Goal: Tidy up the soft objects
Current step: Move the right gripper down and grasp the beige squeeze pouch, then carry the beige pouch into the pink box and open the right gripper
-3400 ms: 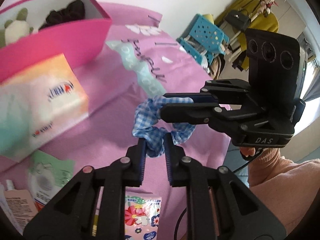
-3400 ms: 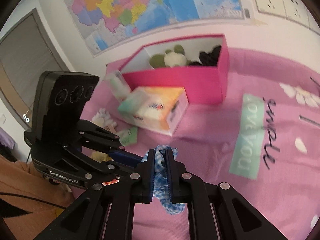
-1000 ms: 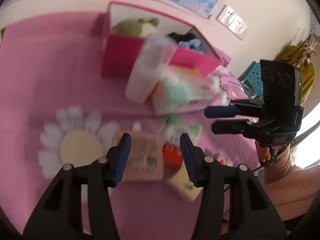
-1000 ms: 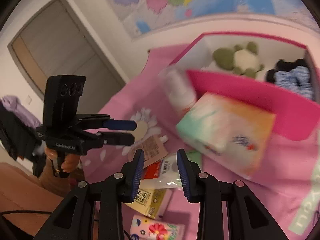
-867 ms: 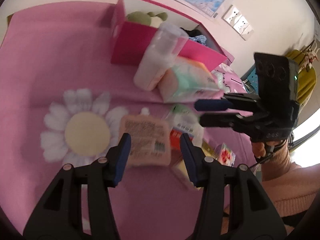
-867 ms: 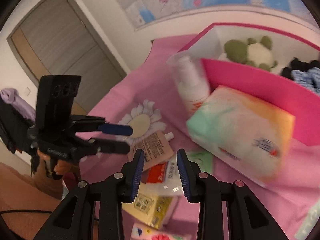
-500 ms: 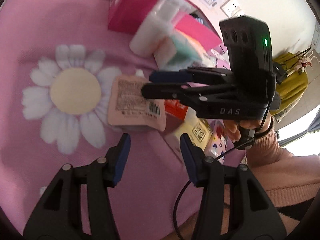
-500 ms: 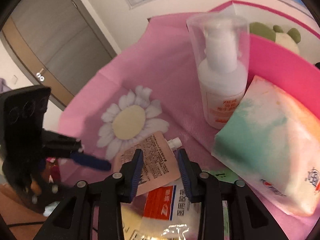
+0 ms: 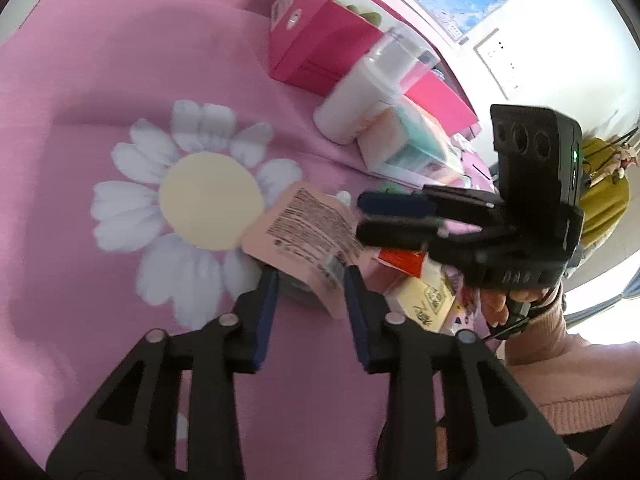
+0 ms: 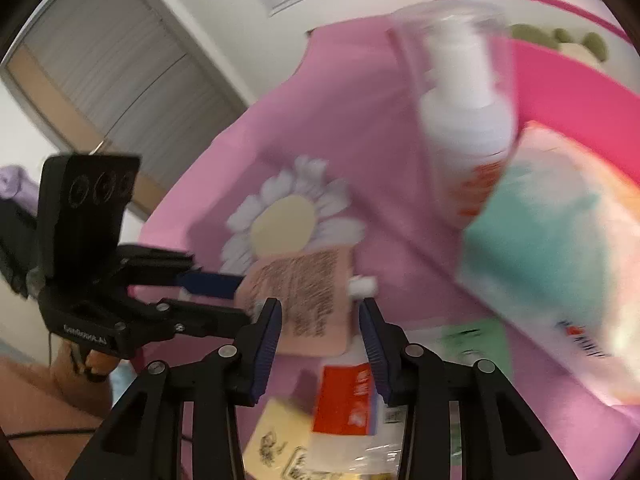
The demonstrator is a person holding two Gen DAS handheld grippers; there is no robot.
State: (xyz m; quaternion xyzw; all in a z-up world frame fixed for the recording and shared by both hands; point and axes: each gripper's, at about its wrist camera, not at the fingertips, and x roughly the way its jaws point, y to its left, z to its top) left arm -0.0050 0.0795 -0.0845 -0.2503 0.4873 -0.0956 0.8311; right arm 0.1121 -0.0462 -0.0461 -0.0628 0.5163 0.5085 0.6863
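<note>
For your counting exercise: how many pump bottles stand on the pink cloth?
1. The white pump bottle with a clear cap stands beside the pink box, touching the tissue pack. Others may be hidden behind the box.

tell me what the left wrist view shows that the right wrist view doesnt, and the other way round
Only the left wrist view shows the right gripper from outside, the sleeve behind it, and a wall socket.

Only the right wrist view shows the left gripper from outside, its jaws closing with the pouch corner between them, a grey sliding door, and a green packet.

Both show the peach spout pouch, the daisy print, the white pump bottle, the tissue pack and the pink box.
</note>
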